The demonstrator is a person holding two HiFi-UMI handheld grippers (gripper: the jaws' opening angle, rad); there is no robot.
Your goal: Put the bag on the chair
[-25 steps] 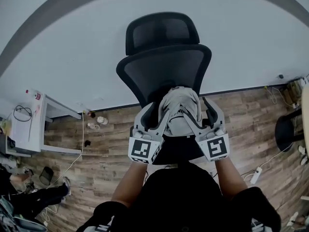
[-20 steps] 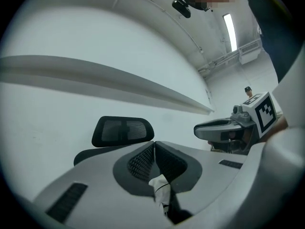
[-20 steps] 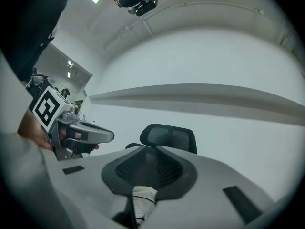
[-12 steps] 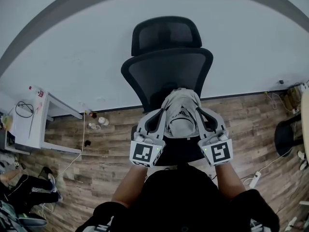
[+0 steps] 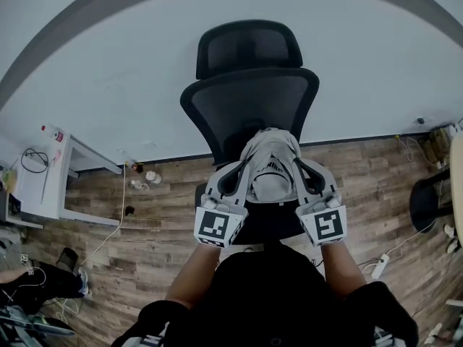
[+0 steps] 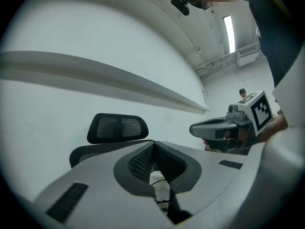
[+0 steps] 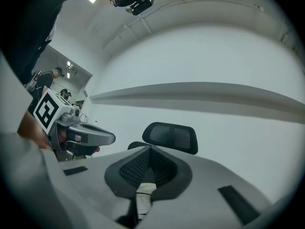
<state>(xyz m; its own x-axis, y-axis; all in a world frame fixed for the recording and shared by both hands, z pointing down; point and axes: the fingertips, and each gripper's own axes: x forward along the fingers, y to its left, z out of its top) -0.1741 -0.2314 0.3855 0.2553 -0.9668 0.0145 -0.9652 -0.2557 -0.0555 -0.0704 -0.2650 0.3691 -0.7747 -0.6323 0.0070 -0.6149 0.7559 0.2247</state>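
Note:
A light grey bag hangs in front of the black mesh chair, above its seat. My left gripper is shut on the bag's left side, and a pale strip of the bag shows pinched between its jaws. My right gripper is shut on the right side, with a white strap caught in its jaws. Both gripper views look past the closed jaws to the chair's headrest. The bag's underside is hidden, and whether it touches the seat I cannot tell.
The chair backs onto a white wall. A white desk stands at the left. Small items lie by the skirting. A dark stool and a power strip with cables are at the right. Someone's legs lie at the lower left.
Both grippers have closed in on the bag's sides and now grip it. The bag stays in front of the chair back. The legs at lower left have shifted left.

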